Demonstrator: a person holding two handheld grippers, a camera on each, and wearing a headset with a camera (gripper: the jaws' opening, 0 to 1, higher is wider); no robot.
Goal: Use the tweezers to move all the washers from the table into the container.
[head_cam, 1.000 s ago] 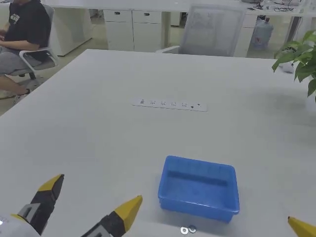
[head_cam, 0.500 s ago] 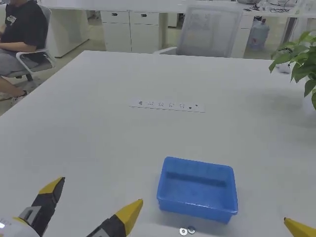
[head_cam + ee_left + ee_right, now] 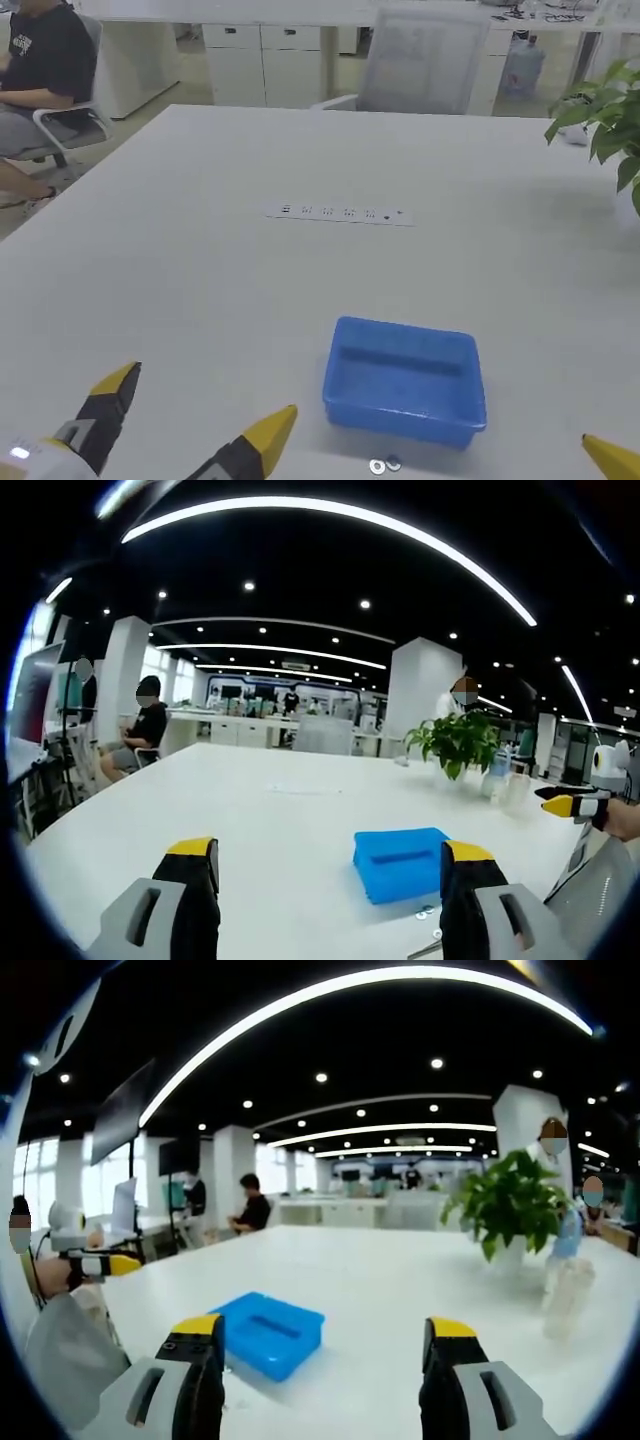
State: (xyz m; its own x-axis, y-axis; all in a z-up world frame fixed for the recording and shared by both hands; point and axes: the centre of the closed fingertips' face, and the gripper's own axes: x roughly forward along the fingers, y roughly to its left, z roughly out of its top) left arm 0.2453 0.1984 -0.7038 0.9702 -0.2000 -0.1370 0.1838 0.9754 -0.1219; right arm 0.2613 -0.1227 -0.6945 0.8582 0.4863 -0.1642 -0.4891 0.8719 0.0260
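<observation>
Lying beside container [image 3: 400, 412], washers [image 3: 384, 465] sit between left hand-held gripper [image 3: 195, 405] and right hand-held gripper [image 3: 320, 1340], both wide.

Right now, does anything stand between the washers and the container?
Nothing visible does. The washers lie on the table just in front of the container, apart from it; only its own near wall must be cleared.

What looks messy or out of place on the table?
Nothing is spilled or broken. The blue container sits upright and looks empty. The only loose bits are two small washers lying on the table just outside the container's near wall, not inside it yet.
</observation>
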